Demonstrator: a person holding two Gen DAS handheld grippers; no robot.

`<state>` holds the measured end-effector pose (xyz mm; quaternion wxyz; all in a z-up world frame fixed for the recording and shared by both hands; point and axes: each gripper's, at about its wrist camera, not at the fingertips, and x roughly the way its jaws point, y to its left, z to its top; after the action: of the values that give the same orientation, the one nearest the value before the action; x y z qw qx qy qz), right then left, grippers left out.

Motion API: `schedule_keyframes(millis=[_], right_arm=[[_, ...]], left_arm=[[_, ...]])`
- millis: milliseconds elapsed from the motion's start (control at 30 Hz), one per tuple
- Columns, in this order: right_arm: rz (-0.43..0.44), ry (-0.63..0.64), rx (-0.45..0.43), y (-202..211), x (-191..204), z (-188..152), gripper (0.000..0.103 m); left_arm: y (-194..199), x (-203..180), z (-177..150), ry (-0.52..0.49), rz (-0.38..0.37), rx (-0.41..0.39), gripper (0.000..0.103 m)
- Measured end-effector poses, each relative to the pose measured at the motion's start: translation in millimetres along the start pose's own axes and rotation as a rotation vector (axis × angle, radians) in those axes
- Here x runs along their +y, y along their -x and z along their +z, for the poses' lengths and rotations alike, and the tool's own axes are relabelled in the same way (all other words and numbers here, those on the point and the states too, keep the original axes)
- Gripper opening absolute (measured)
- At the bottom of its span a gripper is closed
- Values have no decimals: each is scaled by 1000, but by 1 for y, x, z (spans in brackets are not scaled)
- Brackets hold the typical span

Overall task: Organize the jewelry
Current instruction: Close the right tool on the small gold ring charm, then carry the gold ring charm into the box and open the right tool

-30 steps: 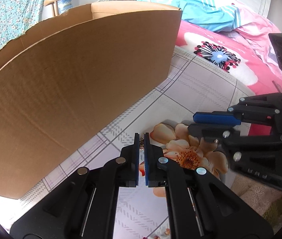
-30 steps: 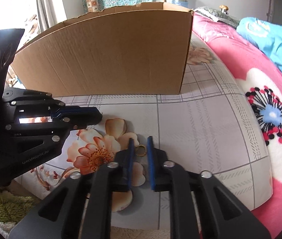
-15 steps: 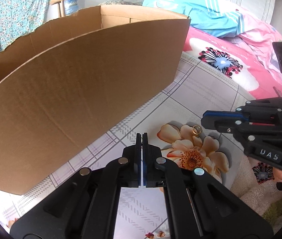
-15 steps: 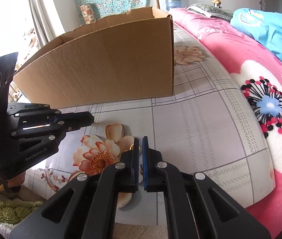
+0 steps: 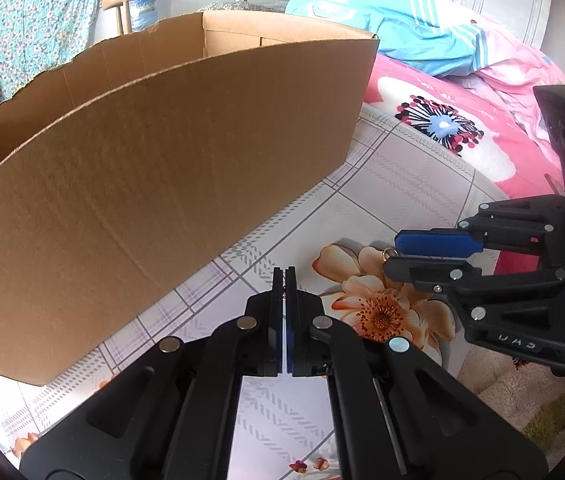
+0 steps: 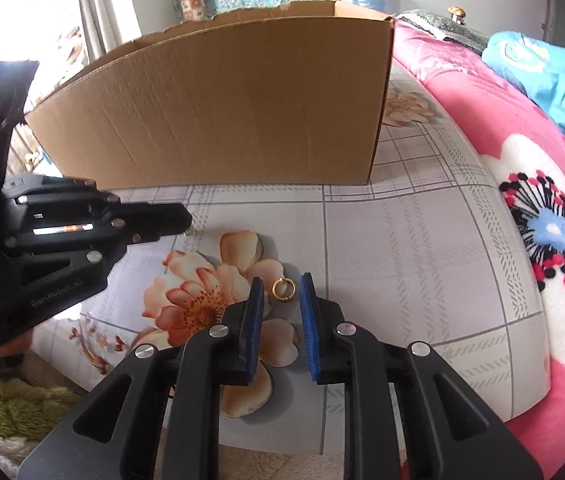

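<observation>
Your right gripper (image 6: 281, 300) is low over the bed (image 6: 422, 248), and its blue fingers (image 6: 256, 312) are spread apart. The little gold ring (image 6: 282, 289) lies flat on the flowered sheet right between the finger tips. It does not touch either finger. It sits at the edge of the big orange flower (image 6: 202, 304) printed on the sheet.

Your left gripper (image 5: 284, 280) has its fingers (image 5: 279, 320) pressed tight together. There is a tiny speck near the tips, in the thin line between them, but it is too small to tell if something is pinched there. From the right camera you can see the left gripper (image 6: 178, 220) off to the side, near the bottom of the cardboard box (image 6: 218, 108).

From the left camera, the ring (image 5: 388, 253) peeks out just beside the tips of the right gripper (image 5: 396, 254). The cardboard box (image 5: 154, 184) stands on the bed behind both grippers, with its top open. You cannot see what is inside it. A pink blanket (image 6: 522, 160) and a blue cloth (image 5: 414, 36) lie farther back on the bed.
</observation>
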<state>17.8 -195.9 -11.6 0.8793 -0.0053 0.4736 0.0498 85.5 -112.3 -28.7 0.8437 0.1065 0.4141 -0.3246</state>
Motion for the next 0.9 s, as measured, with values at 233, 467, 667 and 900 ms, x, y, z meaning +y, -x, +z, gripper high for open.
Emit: schedule_keyframes(millis=[233, 467, 667, 900], right_arm=[[8, -2, -1, -1, -3, 2, 10], [19, -20, -10, 3, -7, 2, 10], [24, -36, -50, 20, -10, 4, 10], [54, -46, -159, 56, -13, 26, 10]], left_arm=[[0, 1, 0, 0, 0, 1, 0], [1, 2, 1, 3, 2, -5, 0], [15, 6, 2, 15, -7, -27, 0], [59, 18, 12, 51, -41, -103, 0]])
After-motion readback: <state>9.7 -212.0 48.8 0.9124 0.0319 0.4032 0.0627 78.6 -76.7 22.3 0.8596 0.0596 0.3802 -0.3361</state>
